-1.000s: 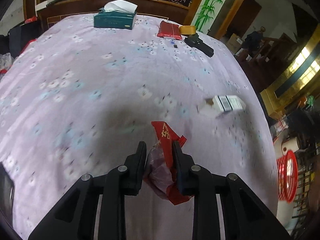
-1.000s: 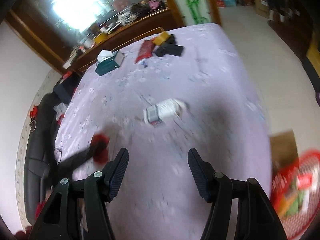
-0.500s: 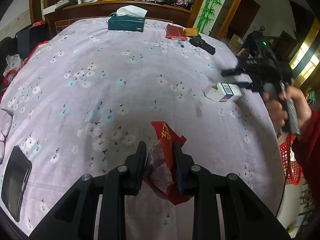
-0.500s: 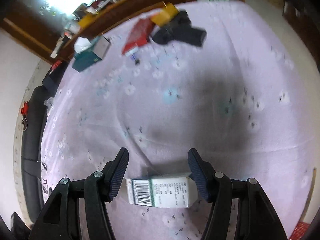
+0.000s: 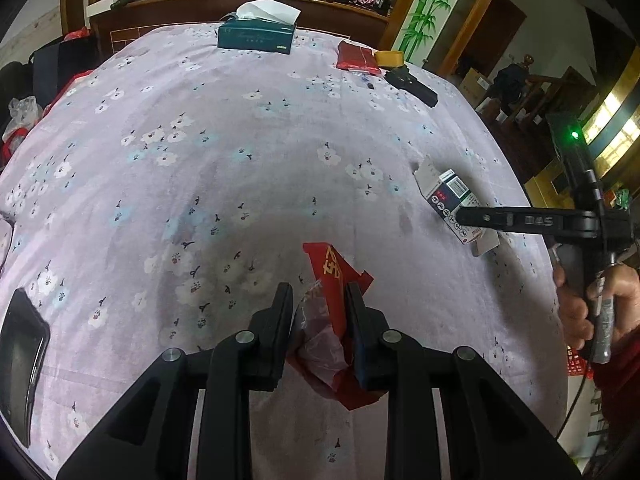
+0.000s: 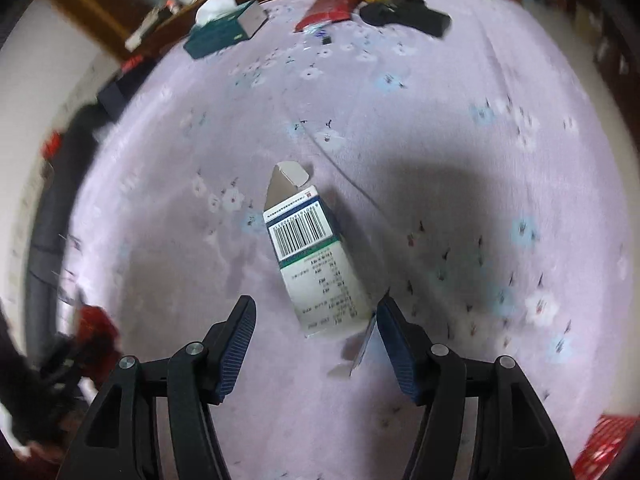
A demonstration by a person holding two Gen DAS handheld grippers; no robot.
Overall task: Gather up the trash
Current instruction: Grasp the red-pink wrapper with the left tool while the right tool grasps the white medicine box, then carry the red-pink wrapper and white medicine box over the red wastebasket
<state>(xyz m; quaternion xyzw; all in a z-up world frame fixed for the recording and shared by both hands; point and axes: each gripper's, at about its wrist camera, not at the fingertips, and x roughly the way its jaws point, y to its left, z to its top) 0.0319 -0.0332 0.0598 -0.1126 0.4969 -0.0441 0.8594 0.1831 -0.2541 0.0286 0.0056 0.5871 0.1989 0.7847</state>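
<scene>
My left gripper is shut on a crumpled red wrapper and holds it just above the flowered purple tablecloth. An empty white carton with a barcode lies flat on the cloth, its flaps open. My right gripper is open, its fingers on either side of the carton's near end. In the left wrist view the carton lies at the right, with a right gripper finger over it.
A teal tissue box, a red packet, a yellow tape roll and a black object lie at the table's far end. A dark phone lies near left. A red basket stands beyond the right edge.
My right gripper has swung down over the carton and turned, so the carton now points away between its fingers. My left gripper has stayed shut on the wrapper, nearly still.
</scene>
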